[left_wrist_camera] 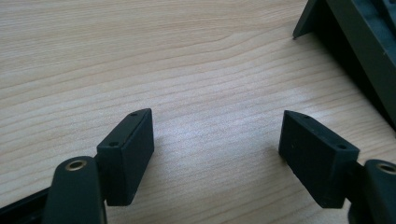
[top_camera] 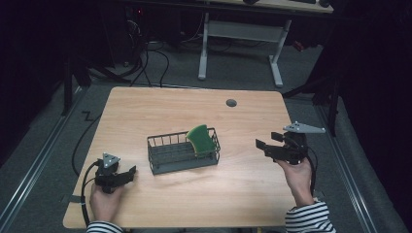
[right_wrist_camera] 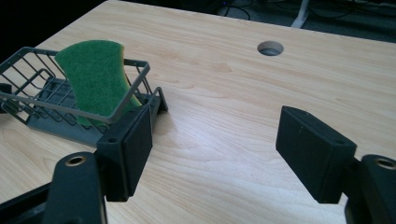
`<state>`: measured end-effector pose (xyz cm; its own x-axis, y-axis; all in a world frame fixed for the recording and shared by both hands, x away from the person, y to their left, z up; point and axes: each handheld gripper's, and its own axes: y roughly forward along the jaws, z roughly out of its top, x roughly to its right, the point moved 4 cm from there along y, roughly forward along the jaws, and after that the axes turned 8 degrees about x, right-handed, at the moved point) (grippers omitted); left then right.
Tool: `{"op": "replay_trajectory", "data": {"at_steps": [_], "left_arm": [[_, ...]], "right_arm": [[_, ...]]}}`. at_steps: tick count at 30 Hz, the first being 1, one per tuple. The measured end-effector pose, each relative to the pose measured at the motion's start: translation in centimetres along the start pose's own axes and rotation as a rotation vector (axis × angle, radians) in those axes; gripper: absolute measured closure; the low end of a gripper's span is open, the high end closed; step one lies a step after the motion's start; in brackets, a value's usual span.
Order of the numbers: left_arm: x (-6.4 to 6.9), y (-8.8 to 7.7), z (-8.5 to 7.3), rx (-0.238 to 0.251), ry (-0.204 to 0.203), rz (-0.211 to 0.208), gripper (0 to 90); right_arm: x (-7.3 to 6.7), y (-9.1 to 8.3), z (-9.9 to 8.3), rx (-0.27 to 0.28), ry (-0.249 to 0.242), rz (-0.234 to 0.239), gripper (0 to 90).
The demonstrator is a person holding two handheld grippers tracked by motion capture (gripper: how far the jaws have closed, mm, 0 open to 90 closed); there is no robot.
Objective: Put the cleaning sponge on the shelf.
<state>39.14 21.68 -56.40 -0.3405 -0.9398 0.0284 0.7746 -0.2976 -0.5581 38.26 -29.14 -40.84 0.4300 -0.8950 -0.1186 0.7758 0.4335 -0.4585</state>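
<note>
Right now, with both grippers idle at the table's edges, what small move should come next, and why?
Probably ease the right gripper toward the green sponge. The sponge leans upright at the nearer end of the wire basket, and the gripper's jaws are open and already point that way.

A light wooden table (top_camera: pixel 194 194) carries a dark wire basket (top_camera: pixel 165 158) near its middle. A green sponge (top_camera: pixel 200 139) leans upright in the basket's right end, its top rising above the rim. The left gripper (top_camera: pixel 130 174) sits low by the table's near left corner, held in the left hand (top_camera: pixel 104 201), jaws pointing right toward the basket, which lies just beyond its tips. The right gripper (top_camera: pixel 262 147) is held in the right hand (top_camera: pixel 297 177), jaws apart and pointing left at the basket's sponge end, with bare table between. A round hole (top_camera: pixel 231 103) lies farther off, beyond and left of this gripper. Striped sleeves (top_camera: pixel 308 218) show at the bottom edge.
</note>
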Motion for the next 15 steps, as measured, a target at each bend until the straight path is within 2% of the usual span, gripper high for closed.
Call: {"op": "replay_trajectory", "data": {"at_steps": [8, 15], "left_arm": [[-0.1, -0.1, 0.0, 0.002, -0.010, -0.004, 27.0], [-0.1, -0.1, 0.0, 0.002, -0.011, -0.004, 27.0]], "right_arm": [[1.5, -0.9, -2.2, -0.005, 0.043, -0.010, 29.0], [2.2, -1.1, -3.5, 0.000, 0.072, -0.016, 29.7]]}}
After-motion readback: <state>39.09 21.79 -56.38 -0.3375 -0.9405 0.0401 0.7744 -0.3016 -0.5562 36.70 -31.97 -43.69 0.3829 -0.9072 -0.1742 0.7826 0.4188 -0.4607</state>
